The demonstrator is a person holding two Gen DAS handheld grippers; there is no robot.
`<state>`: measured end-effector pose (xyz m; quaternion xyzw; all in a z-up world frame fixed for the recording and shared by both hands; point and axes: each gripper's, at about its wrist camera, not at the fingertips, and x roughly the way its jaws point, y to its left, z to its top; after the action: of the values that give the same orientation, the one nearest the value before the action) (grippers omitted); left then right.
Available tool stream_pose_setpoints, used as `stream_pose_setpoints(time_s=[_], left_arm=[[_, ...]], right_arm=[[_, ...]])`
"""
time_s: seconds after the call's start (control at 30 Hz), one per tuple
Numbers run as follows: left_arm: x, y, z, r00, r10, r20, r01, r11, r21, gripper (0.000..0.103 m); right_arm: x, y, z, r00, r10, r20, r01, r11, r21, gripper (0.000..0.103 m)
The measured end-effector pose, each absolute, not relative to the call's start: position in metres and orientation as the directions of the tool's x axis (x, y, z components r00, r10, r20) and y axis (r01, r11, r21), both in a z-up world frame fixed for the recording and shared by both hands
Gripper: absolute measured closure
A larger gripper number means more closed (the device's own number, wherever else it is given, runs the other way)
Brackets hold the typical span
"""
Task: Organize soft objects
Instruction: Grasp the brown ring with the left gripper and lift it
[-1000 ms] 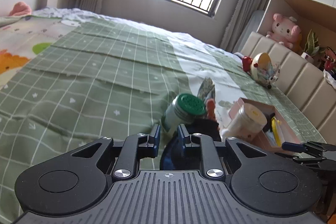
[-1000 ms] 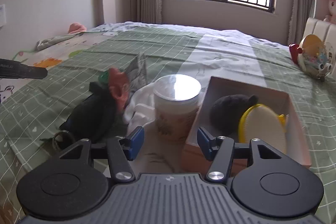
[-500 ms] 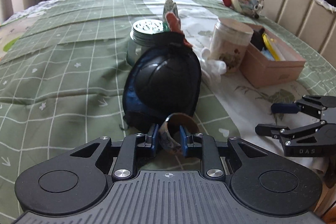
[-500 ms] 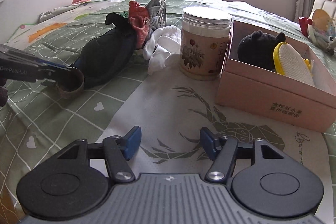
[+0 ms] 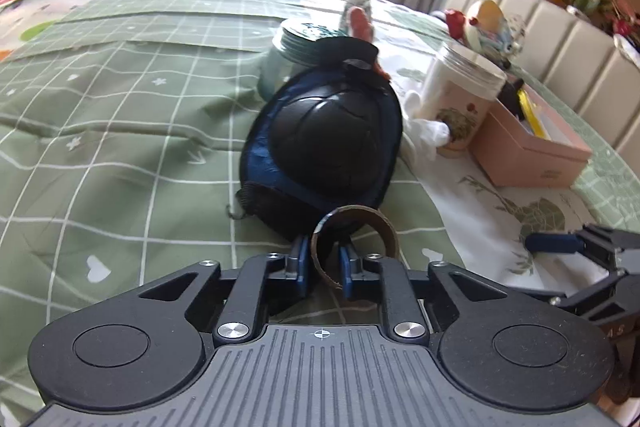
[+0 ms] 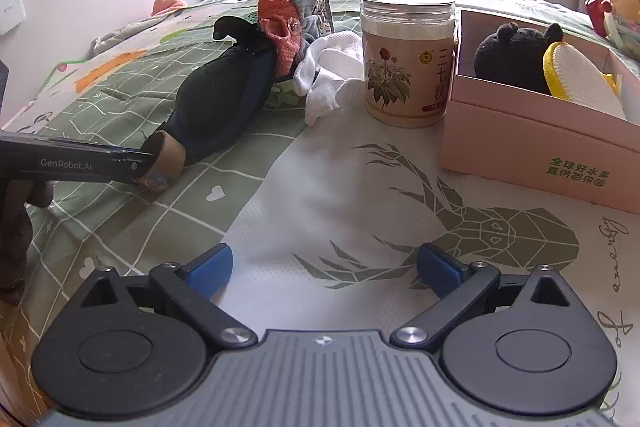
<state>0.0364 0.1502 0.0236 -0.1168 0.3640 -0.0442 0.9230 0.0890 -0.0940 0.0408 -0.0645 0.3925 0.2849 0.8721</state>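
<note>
Two grippers low over bed. Left gripper, lower than a second ago, closing on wall of cardboard ring beside black pad; grasp beginning. Right gripper opening, nothing between.

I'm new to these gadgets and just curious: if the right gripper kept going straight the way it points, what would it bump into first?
Probably just the bed: the right gripper, its jaws opening with nothing between them, tilts down at the pale deer-print bedsheet. Beyond lie the floral-label plastic jar and pink cardboard box, though depth is unclear.
</note>
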Motion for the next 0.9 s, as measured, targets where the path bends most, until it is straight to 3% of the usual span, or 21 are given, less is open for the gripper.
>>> stream_pose_setpoints(time_s=[0.17, 0.2, 0.4, 0.53, 0.67, 0.9], left_arm=[[0.029, 0.16, 0.024, 0.767, -0.194, -0.612, -0.031, 0.941, -0.338, 0.091], [0.026, 0.162, 0.026, 0.776, -0.2, -0.599, -0.031, 0.935, -0.352, 0.091], [0.003, 0.188, 0.048, 0.848, -0.143, -0.511, -0.072, 0.923, -0.377, 0.092], [-0.011, 0.211, 0.066, 0.881, -0.091, -0.465, -0.102, 0.922, -0.373, 0.092], [-0.021, 0.236, 0.069, 0.89, -0.039, -0.454, -0.149, 0.916, -0.371, 0.092], [-0.023, 0.268, 0.053, 0.88, -0.034, -0.474, -0.199, 0.879, -0.433, 0.092]], right_arm=[[0.086, -0.087, 0.045, 0.53, 0.431, -0.73, -0.57, 0.819, 0.07, 0.004], [0.086, -0.085, 0.049, 0.535, 0.433, -0.725, -0.575, 0.816, 0.063, 0.008], [0.082, -0.043, 0.081, 0.653, 0.462, -0.6, -0.549, 0.835, 0.046, 0.01], [0.093, 0.0, 0.085, 0.663, 0.474, -0.579, -0.524, 0.846, 0.092, 0.01], [0.106, 0.037, 0.08, 0.662, 0.468, -0.586, -0.48, 0.865, 0.147, 0.01], [0.126, 0.08, 0.056, 0.693, 0.394, -0.603, -0.435, 0.897, 0.086, 0.01]])
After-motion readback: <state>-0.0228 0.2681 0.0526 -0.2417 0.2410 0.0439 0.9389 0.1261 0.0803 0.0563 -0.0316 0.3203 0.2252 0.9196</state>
